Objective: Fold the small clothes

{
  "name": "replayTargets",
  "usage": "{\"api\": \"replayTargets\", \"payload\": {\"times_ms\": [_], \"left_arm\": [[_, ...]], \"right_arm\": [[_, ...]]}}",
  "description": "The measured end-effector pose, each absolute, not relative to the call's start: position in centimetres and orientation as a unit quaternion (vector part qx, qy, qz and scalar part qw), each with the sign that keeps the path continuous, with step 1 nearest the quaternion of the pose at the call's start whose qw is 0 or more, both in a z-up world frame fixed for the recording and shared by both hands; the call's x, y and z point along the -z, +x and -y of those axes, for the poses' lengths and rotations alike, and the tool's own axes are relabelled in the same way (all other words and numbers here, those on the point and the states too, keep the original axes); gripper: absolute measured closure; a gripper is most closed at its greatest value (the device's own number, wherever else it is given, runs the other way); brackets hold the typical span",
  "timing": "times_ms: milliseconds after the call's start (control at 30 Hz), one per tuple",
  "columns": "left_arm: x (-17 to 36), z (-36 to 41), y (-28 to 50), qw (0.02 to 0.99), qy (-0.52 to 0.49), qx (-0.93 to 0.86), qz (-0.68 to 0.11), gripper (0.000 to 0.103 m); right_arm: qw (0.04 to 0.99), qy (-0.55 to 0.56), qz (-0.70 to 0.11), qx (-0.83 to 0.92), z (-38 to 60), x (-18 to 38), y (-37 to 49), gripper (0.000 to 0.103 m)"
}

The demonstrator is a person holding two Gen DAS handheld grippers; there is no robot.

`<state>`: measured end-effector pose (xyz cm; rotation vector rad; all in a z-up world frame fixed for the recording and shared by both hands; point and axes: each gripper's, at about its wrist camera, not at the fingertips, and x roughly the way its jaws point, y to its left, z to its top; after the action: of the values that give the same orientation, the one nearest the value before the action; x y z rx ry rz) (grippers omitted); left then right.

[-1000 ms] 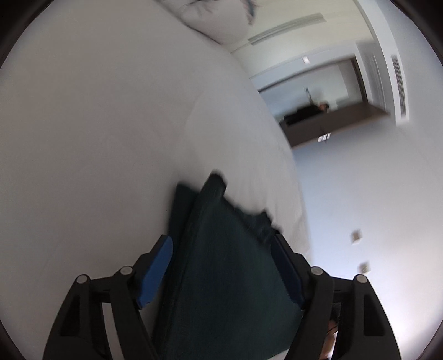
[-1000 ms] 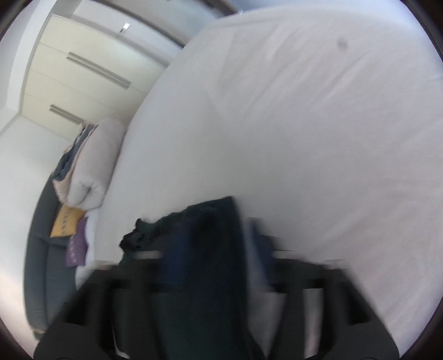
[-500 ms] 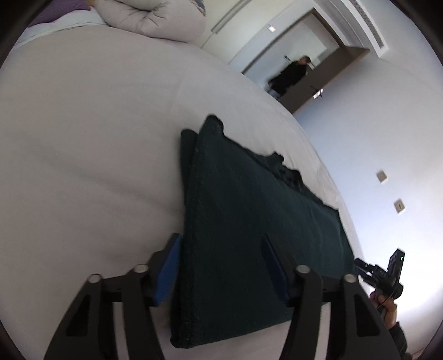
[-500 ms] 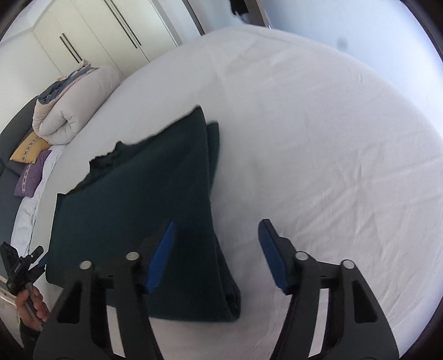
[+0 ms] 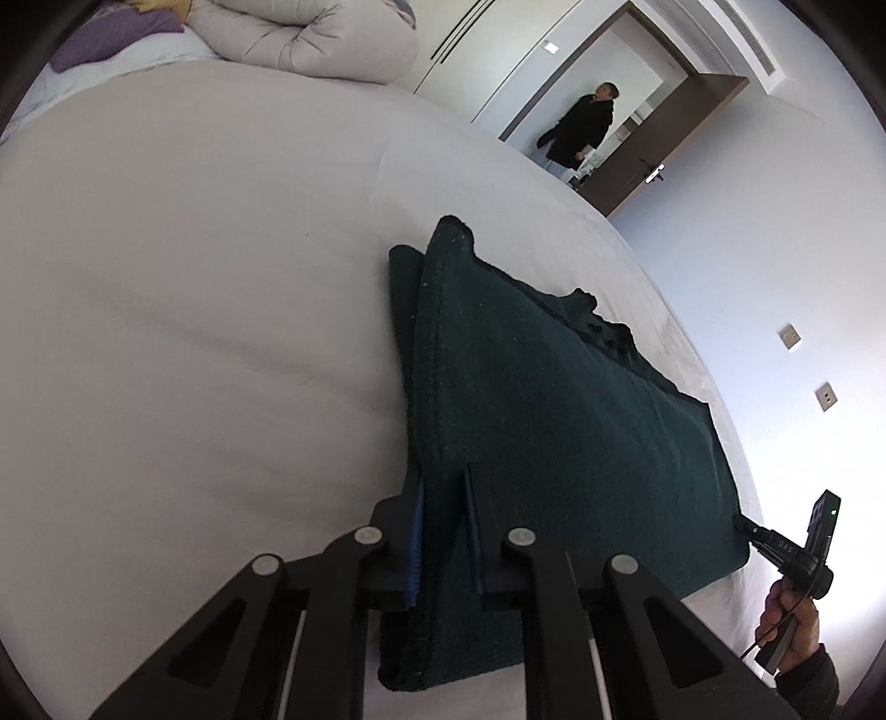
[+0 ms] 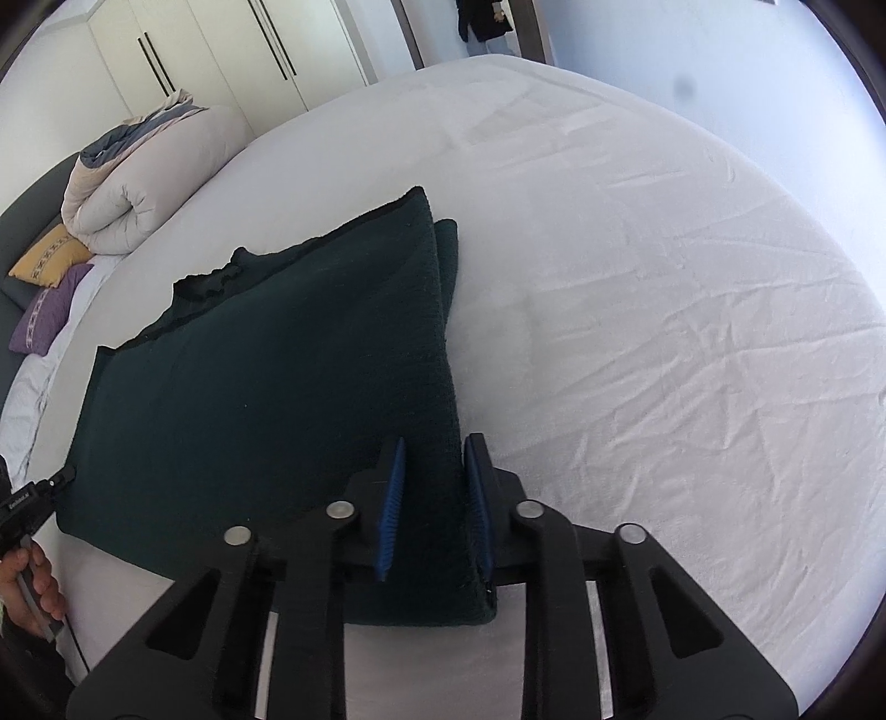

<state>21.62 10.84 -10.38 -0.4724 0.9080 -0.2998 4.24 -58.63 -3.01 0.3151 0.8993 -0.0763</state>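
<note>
A dark green garment (image 5: 554,421) lies folded in layers on the white bed (image 5: 194,332). My left gripper (image 5: 443,531) is shut on the garment's near left corner, its blue pads pressing the cloth edge. In the right wrist view the same garment (image 6: 266,376) spreads to the left, and my right gripper (image 6: 432,498) is shut on its near right corner. The right gripper also shows at the far right of the left wrist view (image 5: 775,543), held in a hand. The left gripper shows at the left edge of the right wrist view (image 6: 33,498).
A rolled duvet (image 6: 144,171) and purple and yellow pillows (image 6: 47,310) lie at the head of the bed. A person (image 5: 581,127) stands in the doorway beyond the bed. White wardrobes (image 6: 232,50) line the far wall. The bed sheet (image 6: 664,304) stretches right of the garment.
Both grippers were open around the garment's near edge half a second ago and have now closed on its two near corners. A second ago the garment hung bunched between the fingers.
</note>
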Motion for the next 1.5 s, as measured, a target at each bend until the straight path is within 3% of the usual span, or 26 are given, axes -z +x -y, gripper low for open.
{"api": "replayTargets", "payload": {"times_ms": [400,800,1500], "left_arm": [[9.4,-10.6,21.1,0.872,-0.192,0.133,-0.430,0.098],[9.0,-10.9,19.0,0.870,-0.193,0.141,-0.431,0.098],[11.9,-12.4,18.1,0.840,-0.240,0.141,-0.466,0.097]], "right_arm": [[0.893,0.158,-0.420,0.039,59.7,2.5,2.7,0.097],[0.896,0.179,-0.404,0.036,60.1,0.9,0.1,0.098],[0.878,0.218,-0.425,0.042,61.2,4.0,-2.0,0.098]]}}
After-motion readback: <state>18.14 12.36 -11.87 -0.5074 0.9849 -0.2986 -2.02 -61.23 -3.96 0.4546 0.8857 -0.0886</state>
